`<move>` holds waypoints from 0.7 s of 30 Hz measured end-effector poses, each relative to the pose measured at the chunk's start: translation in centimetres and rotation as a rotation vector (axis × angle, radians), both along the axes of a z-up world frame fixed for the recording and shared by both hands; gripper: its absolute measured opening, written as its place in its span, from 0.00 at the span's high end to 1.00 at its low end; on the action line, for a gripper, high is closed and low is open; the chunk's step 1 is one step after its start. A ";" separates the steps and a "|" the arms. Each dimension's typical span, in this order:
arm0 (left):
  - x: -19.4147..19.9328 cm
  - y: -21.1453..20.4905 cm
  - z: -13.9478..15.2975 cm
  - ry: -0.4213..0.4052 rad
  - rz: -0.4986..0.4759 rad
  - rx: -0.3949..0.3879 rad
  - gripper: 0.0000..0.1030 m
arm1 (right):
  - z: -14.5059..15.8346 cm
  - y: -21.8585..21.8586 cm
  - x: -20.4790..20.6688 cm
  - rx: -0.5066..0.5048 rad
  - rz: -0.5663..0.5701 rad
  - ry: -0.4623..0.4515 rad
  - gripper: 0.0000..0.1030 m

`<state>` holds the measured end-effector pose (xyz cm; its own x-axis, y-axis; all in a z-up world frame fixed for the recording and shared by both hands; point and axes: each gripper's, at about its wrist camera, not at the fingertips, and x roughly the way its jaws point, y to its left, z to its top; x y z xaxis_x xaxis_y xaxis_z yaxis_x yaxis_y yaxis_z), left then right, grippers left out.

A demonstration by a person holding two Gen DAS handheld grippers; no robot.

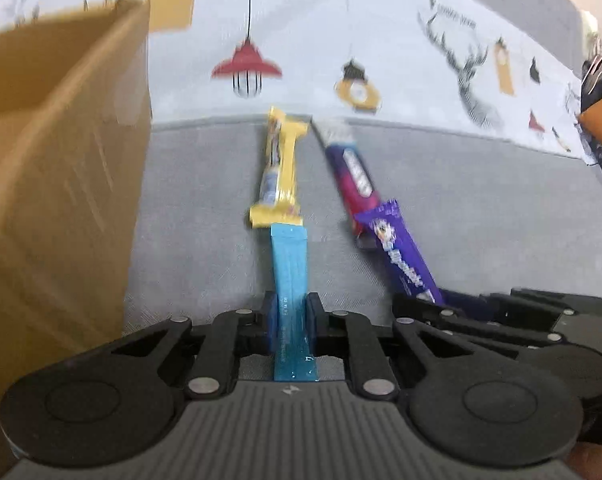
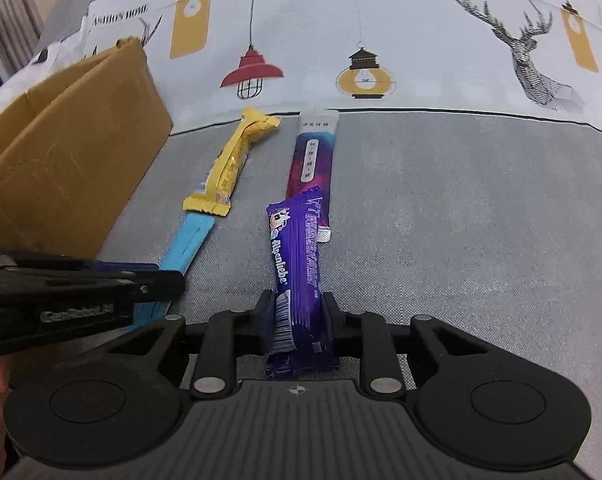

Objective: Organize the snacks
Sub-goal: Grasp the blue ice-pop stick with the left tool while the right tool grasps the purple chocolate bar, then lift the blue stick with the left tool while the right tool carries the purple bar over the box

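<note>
Left wrist view: left gripper (image 1: 292,322) clamps the blue stick (image 1: 289,276); cardboard box (image 1: 57,184) stands close left, interior hidden, grey cloth (image 1: 481,208) open right.

Right wrist view: right gripper (image 2: 297,322) clamps the purple Alpenliebe bar (image 2: 297,264); 2 snacks lie beyond, yellow bar (image 2: 231,164) left, purple sachet (image 2: 313,156) right.

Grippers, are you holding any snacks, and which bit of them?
Yes. The left gripper pinches the blue stick near its close end. The right gripper pinches the purple Alpenliebe pack near its barcode end.
</note>
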<state>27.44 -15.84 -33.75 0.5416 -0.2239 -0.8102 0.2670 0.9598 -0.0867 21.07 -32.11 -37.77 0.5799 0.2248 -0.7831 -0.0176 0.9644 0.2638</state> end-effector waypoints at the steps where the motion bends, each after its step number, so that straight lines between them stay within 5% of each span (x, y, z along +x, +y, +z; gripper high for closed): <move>1: -0.3 0.0 0.7 -0.021 -0.013 -0.012 0.85 | 0.4 -0.1 -0.3 -0.003 -0.011 -0.011 0.75; 14: -5.1 4.4 7.0 -0.097 -0.020 -0.127 0.85 | 6.3 3.1 -5.6 0.017 -0.134 -0.107 0.75; 21: -6.0 10.2 13.3 -0.253 0.035 -0.189 0.85 | 13.3 6.9 -7.2 0.061 -0.138 -0.229 0.75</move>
